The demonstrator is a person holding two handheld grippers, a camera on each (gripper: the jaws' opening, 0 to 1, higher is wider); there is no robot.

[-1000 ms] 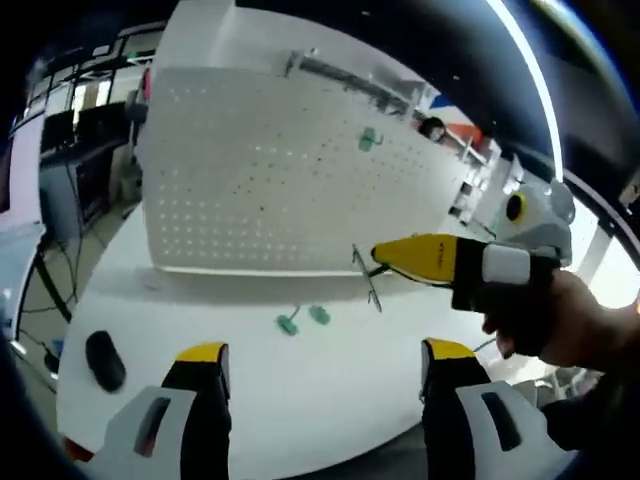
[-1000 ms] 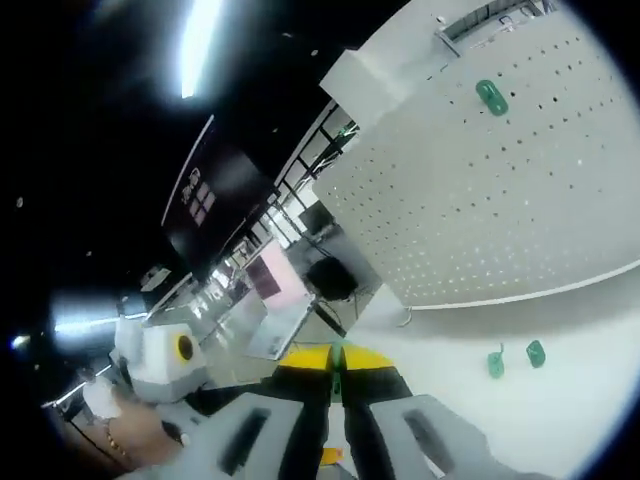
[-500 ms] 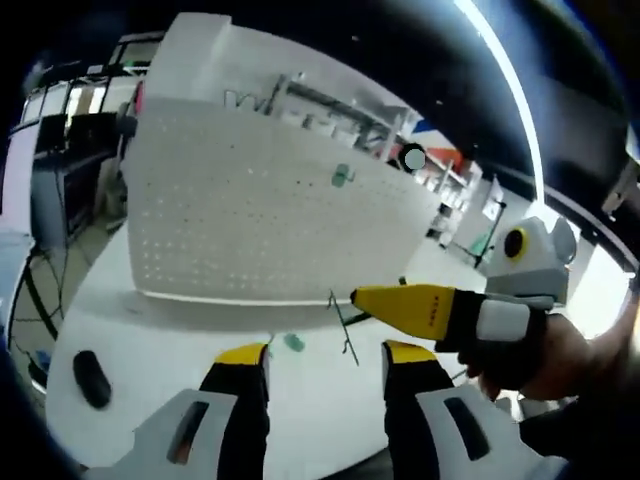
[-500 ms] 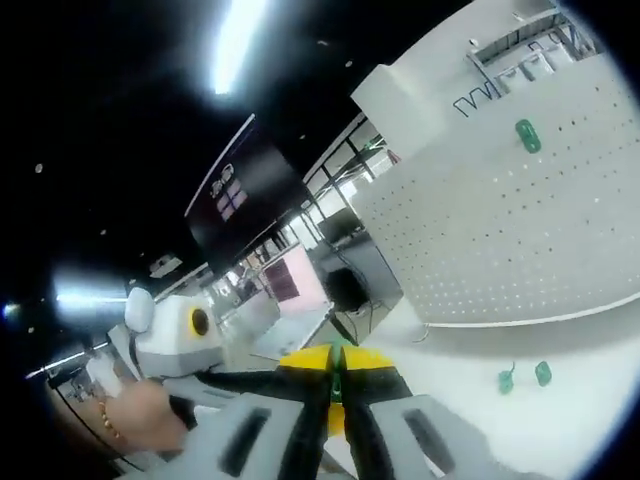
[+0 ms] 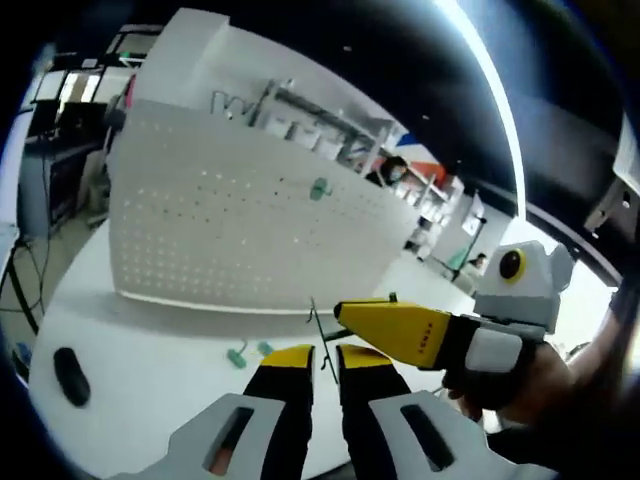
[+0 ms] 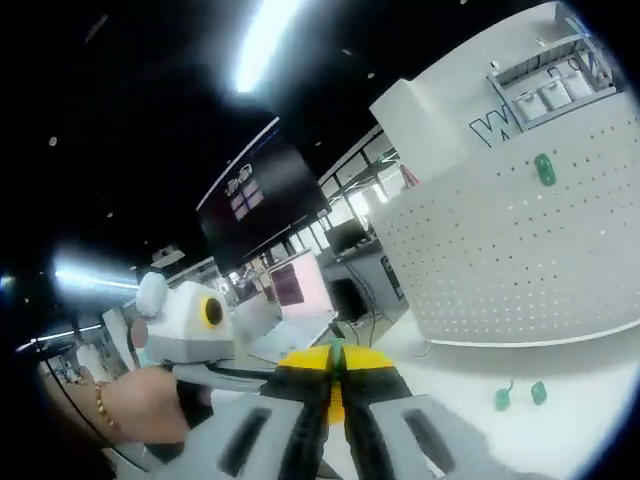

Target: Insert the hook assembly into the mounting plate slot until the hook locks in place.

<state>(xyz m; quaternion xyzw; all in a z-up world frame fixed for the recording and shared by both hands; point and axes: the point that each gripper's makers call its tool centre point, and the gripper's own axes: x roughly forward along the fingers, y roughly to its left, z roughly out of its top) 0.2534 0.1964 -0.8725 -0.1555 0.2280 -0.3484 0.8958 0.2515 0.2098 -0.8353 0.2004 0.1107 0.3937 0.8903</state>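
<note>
In the left gripper view my right gripper [image 5: 345,318] comes in from the right, shut on a thin wire hook [image 5: 318,335] that hangs from its yellow tips. My left gripper [image 5: 325,358] sits just below. Its jaws stand a narrow gap apart, with the wire running down between them. The white pegboard [image 5: 230,235] stands upright behind and carries one green hook [image 5: 320,187]. In the right gripper view my right gripper [image 6: 336,362] is shut with a green sliver at its tips. The pegboard [image 6: 520,265] and its green hook [image 6: 545,168] lie to the right.
Two green pieces [image 5: 250,350] lie on the white table [image 5: 150,350] before the board, also visible as green pieces [image 6: 520,395]. A black mouse [image 5: 70,375] lies at the table's left. A hand [image 6: 150,405] holds the left gripper at the lower left of the right gripper view.
The left gripper's jaws have closed from wide apart to a narrow gap. The right gripper with the wire hook now sits right above them. Both views have shifted.
</note>
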